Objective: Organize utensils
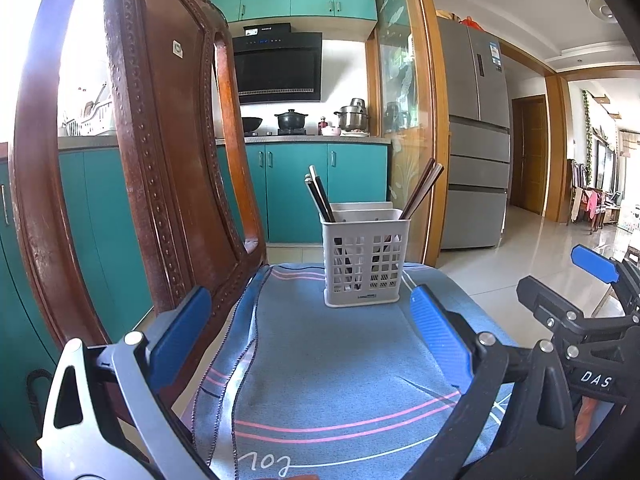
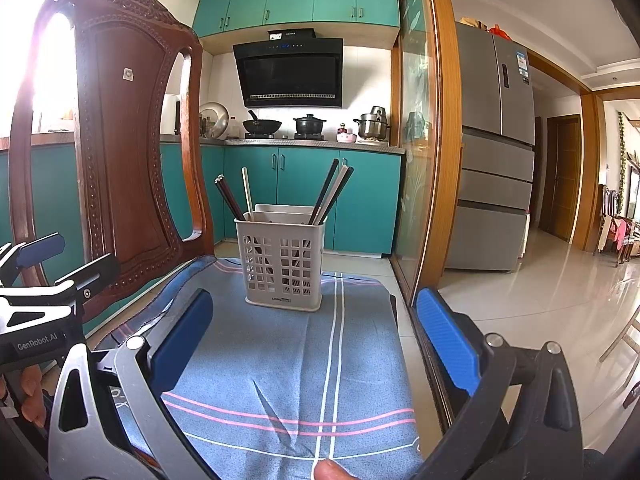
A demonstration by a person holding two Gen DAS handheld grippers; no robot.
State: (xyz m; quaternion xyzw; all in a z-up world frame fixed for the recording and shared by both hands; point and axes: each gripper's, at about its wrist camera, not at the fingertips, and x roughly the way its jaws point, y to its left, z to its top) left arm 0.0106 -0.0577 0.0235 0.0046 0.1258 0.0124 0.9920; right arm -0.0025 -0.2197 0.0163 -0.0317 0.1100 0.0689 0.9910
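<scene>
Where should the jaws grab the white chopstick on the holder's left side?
Take the white chopstick on its bare upper shaft, above the holder rim, coming from above. It leans only slightly, apart from the dark chopsticks beside it; its lower part sits inside the holder.

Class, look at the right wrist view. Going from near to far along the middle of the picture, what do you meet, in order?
Blue cloth → white utensil basket holding chopsticks → teal lower cabinets → black pot on the stove → range hood.
</scene>
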